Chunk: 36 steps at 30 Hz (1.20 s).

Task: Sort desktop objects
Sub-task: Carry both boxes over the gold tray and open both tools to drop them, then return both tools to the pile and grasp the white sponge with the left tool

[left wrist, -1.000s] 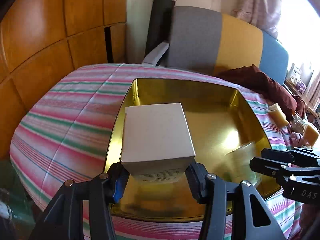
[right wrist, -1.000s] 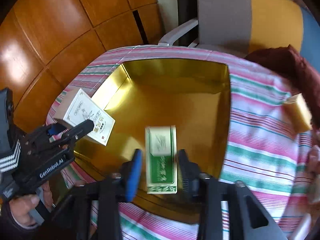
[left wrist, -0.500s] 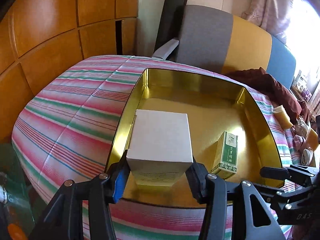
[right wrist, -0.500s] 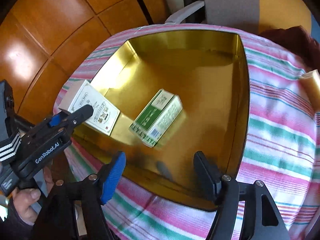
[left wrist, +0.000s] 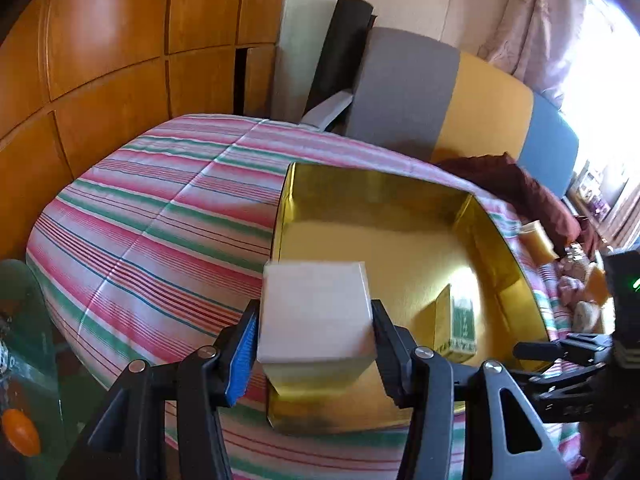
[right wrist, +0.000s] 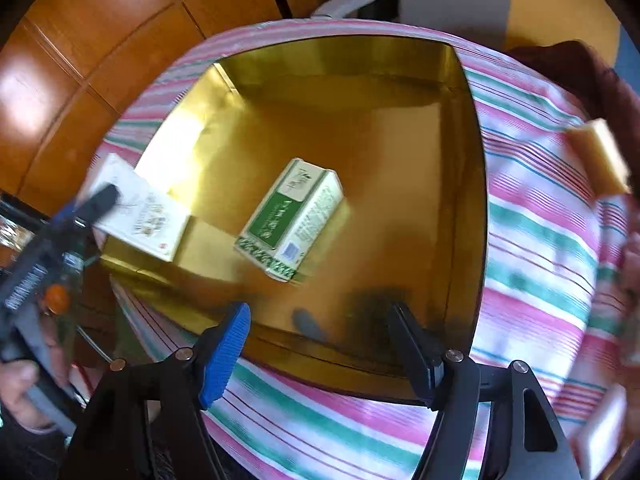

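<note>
Left wrist view: left gripper (left wrist: 314, 344) pinches white box (left wrist: 315, 312) over gold tray (left wrist: 500, 240) at its 7 o'clock corner; box underside hidden, green box (left wrist: 460, 328) partly cut off by glare. Right wrist view: right gripper (right wrist: 320, 340) fingers spread, empty; green box lies mid-tray, its print blurred; striped cloth (right wrist: 540, 240) covers the worktop.

My left gripper (left wrist: 314, 344) is black plastic with silver screws and one ribbed blue pad (left wrist: 243, 354). My right gripper (right wrist: 320, 344) matches it: black angular arms, silver screws, a blue ribbed pad (right wrist: 224, 354), a plain black one opposite.
</note>
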### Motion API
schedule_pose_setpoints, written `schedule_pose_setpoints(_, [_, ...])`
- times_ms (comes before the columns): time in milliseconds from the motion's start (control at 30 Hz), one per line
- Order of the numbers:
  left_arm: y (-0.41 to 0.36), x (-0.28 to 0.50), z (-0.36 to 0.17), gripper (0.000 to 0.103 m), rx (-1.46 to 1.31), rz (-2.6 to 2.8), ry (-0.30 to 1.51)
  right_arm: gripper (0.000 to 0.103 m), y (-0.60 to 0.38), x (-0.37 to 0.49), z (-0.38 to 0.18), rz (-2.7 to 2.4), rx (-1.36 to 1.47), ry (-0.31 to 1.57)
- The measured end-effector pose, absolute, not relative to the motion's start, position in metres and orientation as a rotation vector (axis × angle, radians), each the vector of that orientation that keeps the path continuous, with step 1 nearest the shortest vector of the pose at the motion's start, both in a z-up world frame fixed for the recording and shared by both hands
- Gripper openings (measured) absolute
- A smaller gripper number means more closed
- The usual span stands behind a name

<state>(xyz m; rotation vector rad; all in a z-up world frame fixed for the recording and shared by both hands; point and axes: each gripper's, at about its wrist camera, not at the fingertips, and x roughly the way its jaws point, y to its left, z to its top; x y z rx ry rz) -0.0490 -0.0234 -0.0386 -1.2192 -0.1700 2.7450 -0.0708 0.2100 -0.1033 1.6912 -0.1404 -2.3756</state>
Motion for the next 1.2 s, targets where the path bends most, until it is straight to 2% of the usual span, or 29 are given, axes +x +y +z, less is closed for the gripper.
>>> schedule_pose_setpoints(100, [-0.014,-0.039,-0.026,0.052,-1.167,2.755,-0.136,0.074,0.217,-0.057,-0.104,-2.418,1.701,-0.1])
schedule_pose_setpoints(167, [-0.009,-0.035,-0.018,0.052,-1.139,2.755,-0.127,0.081,0.223,-0.047,-0.098,-2.457,1.648,-0.126])
schedule_pose_setpoints(300, [0.005,-0.036,-0.008,0.052,-1.125,2.732,-0.117,0.088,0.251,-0.027,-0.075,-2.593,1.429,-0.34])
schedule_pose_setpoints(433, [0.024,-0.034,0.003,0.052,-1.098,2.705,-0.068,0.089,0.286,-0.005,-0.053,-2.694,1.335,-0.456])
schedule_pose_setpoints(667, [0.079,-0.024,0.019,0.052,-1.025,2.584,0.056,0.089,0.358,0.04,-0.038,-2.84,1.374,-0.601])
schedule_pose_setpoints(933, [0.175,-0.005,0.027,0.053,-0.931,2.324,0.202,0.089,0.451,0.08,-0.019,-3.012,1.493,-0.726])
schedule_pose_setpoints(1100, [0.229,0.005,0.016,0.054,-0.927,2.168,0.262,0.079,0.494,0.066,-0.032,-3.009,1.637,-0.743])
schedule_pose_setpoints(1200, [0.253,0.011,0.003,0.054,-0.943,2.067,0.294,0.078,0.512,0.052,-0.052,-2.969,1.736,-0.771])
